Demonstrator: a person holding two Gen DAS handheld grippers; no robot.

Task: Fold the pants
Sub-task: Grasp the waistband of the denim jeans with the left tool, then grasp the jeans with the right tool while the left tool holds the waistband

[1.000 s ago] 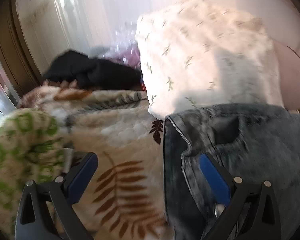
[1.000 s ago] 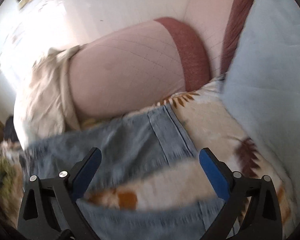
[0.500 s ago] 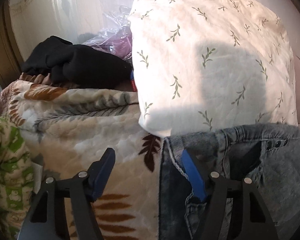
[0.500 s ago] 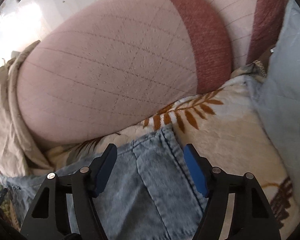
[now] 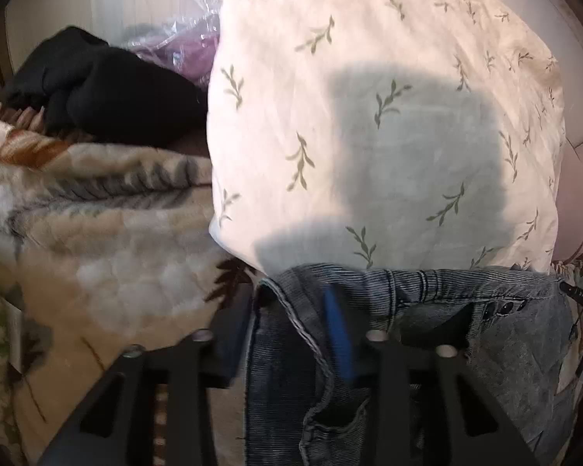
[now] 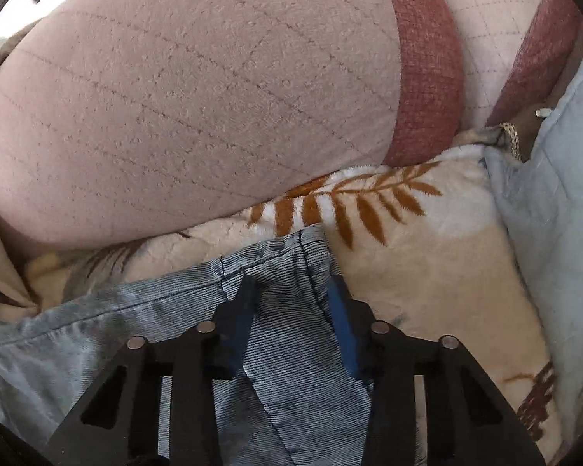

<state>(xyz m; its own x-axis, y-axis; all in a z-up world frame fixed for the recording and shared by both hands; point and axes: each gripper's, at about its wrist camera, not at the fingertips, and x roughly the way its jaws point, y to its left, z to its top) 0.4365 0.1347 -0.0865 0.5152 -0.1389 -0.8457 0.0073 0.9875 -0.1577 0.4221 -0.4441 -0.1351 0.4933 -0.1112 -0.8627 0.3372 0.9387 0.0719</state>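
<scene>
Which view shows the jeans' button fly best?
Left wrist: the dark buttons sit in plain sight on the jeans, right of the left gripper. The right wrist view shows only a plain denim edge at the right gripper, no buttons.

jeans (image 5: 466, 353): 1 pair
grippers: 2, left (image 5: 287, 322), right (image 6: 291, 310)
leaf-print pillow (image 5: 388, 124): 1
pink quilted cushion (image 6: 182, 105): 1
fern-print blanket (image 6: 427, 272): 1
black garment (image 5: 101, 89): 1
</scene>
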